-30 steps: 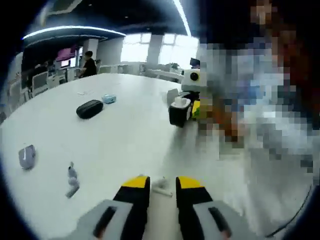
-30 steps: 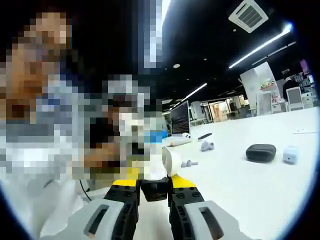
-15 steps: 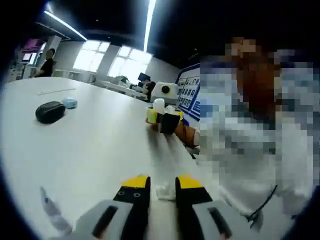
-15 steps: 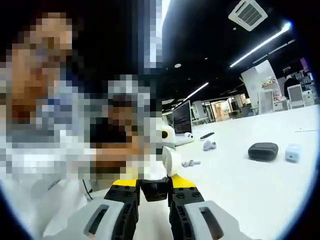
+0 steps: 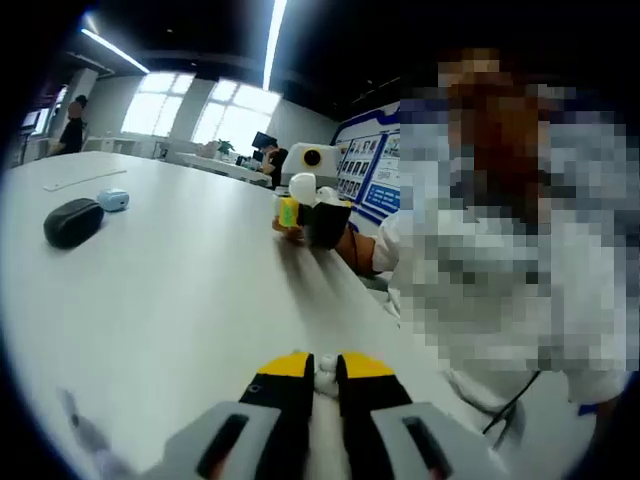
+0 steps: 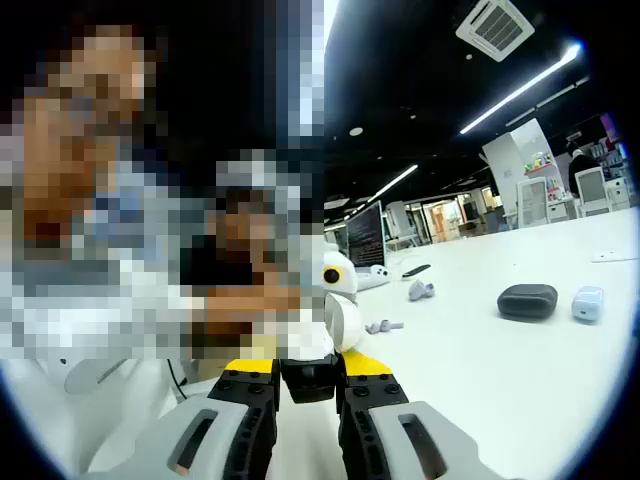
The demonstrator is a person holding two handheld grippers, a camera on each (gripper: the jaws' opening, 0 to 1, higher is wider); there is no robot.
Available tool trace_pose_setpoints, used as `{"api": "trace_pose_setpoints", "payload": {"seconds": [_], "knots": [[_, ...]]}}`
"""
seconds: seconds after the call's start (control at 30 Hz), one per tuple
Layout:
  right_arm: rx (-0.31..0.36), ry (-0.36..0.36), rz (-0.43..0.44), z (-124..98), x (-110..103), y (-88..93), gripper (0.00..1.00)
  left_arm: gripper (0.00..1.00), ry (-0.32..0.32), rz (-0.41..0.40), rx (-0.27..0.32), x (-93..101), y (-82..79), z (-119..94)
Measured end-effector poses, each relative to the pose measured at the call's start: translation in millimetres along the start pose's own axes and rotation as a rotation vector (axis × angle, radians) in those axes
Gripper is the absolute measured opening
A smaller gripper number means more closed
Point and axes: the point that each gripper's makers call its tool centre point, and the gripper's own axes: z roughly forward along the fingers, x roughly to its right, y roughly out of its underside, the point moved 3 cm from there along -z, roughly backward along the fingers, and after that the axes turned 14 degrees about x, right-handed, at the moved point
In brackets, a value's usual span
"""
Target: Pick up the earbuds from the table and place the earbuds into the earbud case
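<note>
Both grippers grip: left gripper [image 5: 316, 366] pinches earbud [image 5: 324, 371], right gripper [image 6: 309, 372] clamps earbud case [image 6: 310, 375]; table [image 5: 170, 290] open ahead.

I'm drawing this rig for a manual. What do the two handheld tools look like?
Both match: the left tool and the right tool each have two grey moulded jaws with dark slots, black inner faces and yellow tips. No cables or markings are visible.

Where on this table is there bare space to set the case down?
Bare white table runs between the left gripper and the black pouch. It's crowded by the right gripper, near loose earbuds.
</note>
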Motion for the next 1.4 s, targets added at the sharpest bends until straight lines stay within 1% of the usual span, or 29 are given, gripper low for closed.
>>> {"api": "trace_pose_setpoints", "payload": {"seconds": [0.03,0.07,0.1,0.2,0.23,0.3,0.33,0.4,0.43,0.53,0.57,0.6,0.63,0.67,0.7,0.73,0.77,0.8,0.87,0.9,0.93,0.97,1.0,1.03,1.13,1.23,1.33,1.4], "knots": [[0.0,-0.001,0.0,0.1,-0.2,0.1,0.2,0.08,-0.017,0.005,0.02,-2.5,-5.1,-1.4],[-0.002,-0.002,-0.001,0.3,-0.3,0.4,0.2,0.08,-0.042,0.026,0.041,-5.3,-11.9,-3.7],[-0.004,-0.002,-0.002,0.4,-0.4,0.7,0.2,0.08,-0.067,0.046,0.047,-6.5,-16.8,-5.1],[-0.006,0.001,-0.003,0.5,0.4,0.9,0.2,0.08,-0.09,0.077,0.037,2.0,-27.7,-5.4],[-0.006,0.001,-0.003,0.5,0.6,0.8,0.2,0.08,-0.113,0.09,0.022,1.2,-28.8,-4.9],[-0.008,0.003,-0.004,0.6,0.9,1.3,0.2,0.08,-0.189,0.097,0.007,-3.4,-34.9,-7.6],[-0.015,0.007,-0.008,1.2,0.7,3.4,0.2,0.08,-0.231,0.101,0.007,-5.1,-40.0,-9.3],[-0.047,0.025,-0.024,1.3,3.3,9.6,0.2,0.08,-0.289,0.116,0.027,-1.8,-53.9,-6.1],[-0.053,0.027,-0.029,2.2,3.2,11.1,0.2,0.08,-0.297,0.122,0.029,-1.5,-56.7,-5.8],[-0.063,0.031,-0.032,3.6,4.3,12.7,0.2,0.08,-0.378,0.239,0.024,8.6,-84.3,-0.4],[-0.065,0.039,-0.026,4.2,5.5,13.0,0.2,0.08,-0.407,0.273,0.009,12.2,-91.0,3.1],[-0.073,0.054,-0.015,5.3,6.9,13.9,0.2,0.08,-0.446,0.309,-0.029,16.0,-98.7,6.2],[-0.091,0.078,-0.014,5.2,8.5,15.5,0.2,0.08,-0.454,0.34,-0.051,21.2,-103.8,12.5],[-0.117,0.103,-0.048,5.5,10.9,16.9,0.2,0.08,-0.458,0.35,-0.071,26.5,-107.9,18.0],[-0.15,0.119,-0.091,5.7,11.3,18.5,0.2,0.08,-0.507,0.352,-0.117,26.2,-109.2,20.2],[-0.179,0.126,-0.125,6.6,9.9,19.2,0.2,0.08,-0.535,0.381,-0.175,27.3,-109.9,22.7],[-0.188,0.128,-0.141,7.6,8.3,18.6,0.2,0.08,-0.523,0.427,-0.201,29.0,-111.5,27.7],[-0.176,0.123,-0.129,10.7,2.4,15.1,0.2,0.08,-0.52,0.469,-0.228,31.7,-113.4,33.4],[-0.169,0.125,-0.113,13.3,-3.1,11.3,0.2,0.08,-0.501,0.485,-0.241,40.1,-115.0,48.0],[-0.182,0.138,-0.132,13.4,-4.2,11.8,0.2,0.08,-0.504,0.502,-0.265,41.5,-114.7,52.8],[-0.202,0.159,-0.171,13.0,-2.9,12.3,0.2,0.08,-0.51,0.511,-0.295,43.0,-112.8,57.0],[-0.214,0.168,-0.202,13.3,-3.4,12.6,0.2,0.08,-0.526,0.509,-0.347,42.8,-112.0,59.3],[-0.223,0.17,-0.215,14.1,-4.8,13.0,0.2,0.08,-0.544,0.524,-0.392,41.5,-110.8,61.0],[-0.225,0.167,-0.22,15.3,-6.8,13.2,0.2,0.08,-0.545,0.532,-0.425,41.4,-109.4,64.4],[-0.223,0.149,-0.213,16.4,-7.8,12.9,0.2,0.08,-0.523,0.49,-0.453,42.7,-107.3,77.5],[-0.24,0.16,-0.226,16.2,-6.9,15.7,0.2,0.08,-0.539,0.492,-0.516,37.5,-106.9,79.7],[-0.242,0.168,-0.23,15.3,-6.5,15.3,0.2,0.08,-0.543,0.491,-0.549,32.4,-107.0,81.9],[-0.248,0.175,-0.239,14.5,-6.0,15.2,0.2,0.08,-0.533,0.49,-0.567,30.7,-104.8,84.4]]}}
